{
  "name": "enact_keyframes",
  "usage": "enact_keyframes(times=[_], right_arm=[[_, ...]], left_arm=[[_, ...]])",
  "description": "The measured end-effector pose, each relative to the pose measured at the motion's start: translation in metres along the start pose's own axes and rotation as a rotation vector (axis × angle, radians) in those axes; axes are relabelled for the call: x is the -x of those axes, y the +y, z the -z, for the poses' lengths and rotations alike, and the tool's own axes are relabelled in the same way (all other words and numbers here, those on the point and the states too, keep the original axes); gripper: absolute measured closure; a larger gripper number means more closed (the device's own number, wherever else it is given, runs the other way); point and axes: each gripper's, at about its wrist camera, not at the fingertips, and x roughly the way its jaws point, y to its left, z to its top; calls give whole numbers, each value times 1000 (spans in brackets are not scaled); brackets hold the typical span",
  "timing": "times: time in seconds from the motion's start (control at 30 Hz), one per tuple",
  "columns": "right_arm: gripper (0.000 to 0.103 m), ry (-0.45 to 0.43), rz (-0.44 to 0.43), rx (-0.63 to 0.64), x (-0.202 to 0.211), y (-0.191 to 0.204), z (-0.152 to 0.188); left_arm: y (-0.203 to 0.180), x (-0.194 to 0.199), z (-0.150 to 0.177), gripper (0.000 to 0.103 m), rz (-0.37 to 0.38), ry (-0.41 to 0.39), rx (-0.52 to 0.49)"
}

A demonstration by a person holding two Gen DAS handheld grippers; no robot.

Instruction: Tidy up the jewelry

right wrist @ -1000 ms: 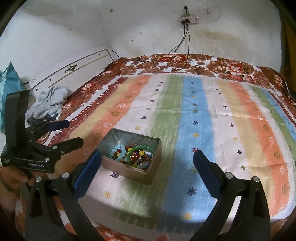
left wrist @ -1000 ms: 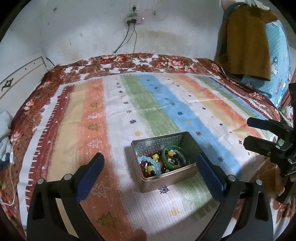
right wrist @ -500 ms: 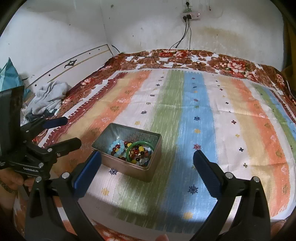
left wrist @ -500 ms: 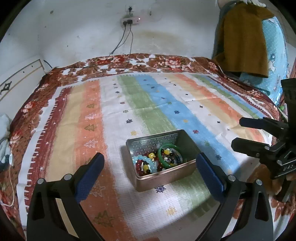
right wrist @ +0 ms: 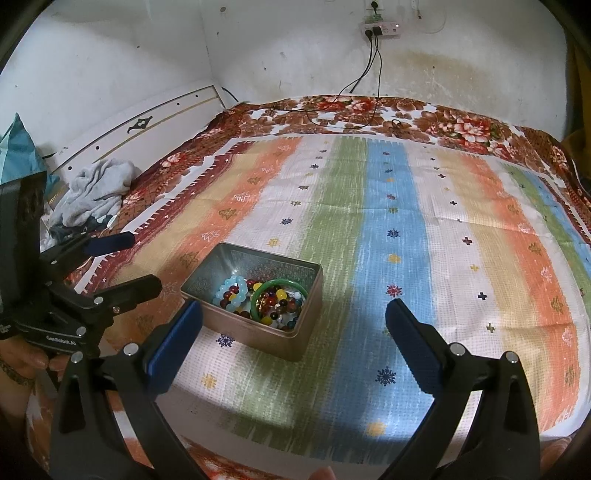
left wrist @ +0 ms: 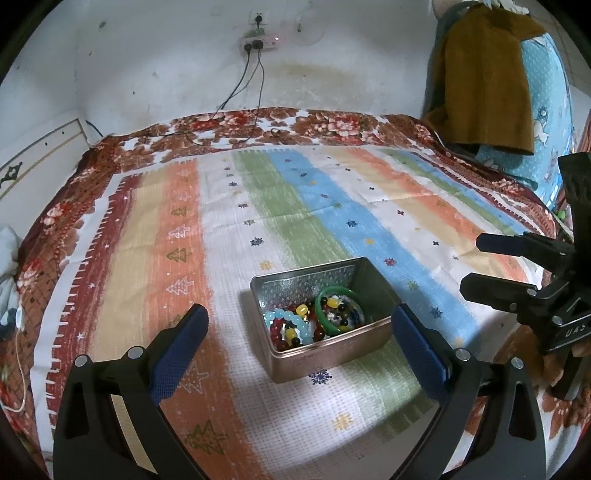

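An open metal tin (left wrist: 334, 349) (right wrist: 258, 334) sits on the striped blanket near the bed's front edge. It holds a green bangle (left wrist: 328, 319) (right wrist: 279, 286), a light blue bead bracelet (left wrist: 291, 319) (right wrist: 231, 291) and several dark red and yellow beads. My left gripper (left wrist: 299, 317) is open and empty, above and just in front of the tin. My right gripper (right wrist: 293, 314) is open and empty, above the blanket by the tin's right side. Each gripper shows in the other's view, the right one (left wrist: 487, 266) and the left one (right wrist: 136, 264).
The striped blanket (left wrist: 280, 206) (right wrist: 388, 206) lies over a floral bedspread. A power strip (right wrist: 380, 27) with cables hangs on the far wall. Grey cloth (right wrist: 92, 192) lies at the bed's left. A brown garment (left wrist: 487, 74) hangs at the right.
Both cameras have shifted slightly, so the tin sits a little lower and more central in the left view. Both grippers stay open. The jewelry in the tin has not moved.
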Motion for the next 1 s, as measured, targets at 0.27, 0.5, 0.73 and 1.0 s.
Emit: enact_keyframes(times=[0.27,0.5,0.73,1.0], right_arm=[[5,0,1,0,0,1,0],[5,-1,1,4,-1,1,1],[5,1,2,5,-1,1,1],[5,1,2,5,-1,2,1]], left_arm=[[2,-5,2,6,-11,13,-1],[4,-7,3,6,-13,17,4],[5,-8,3,6,-16,27,11],[5,-8,3,6,-18,29,11]])
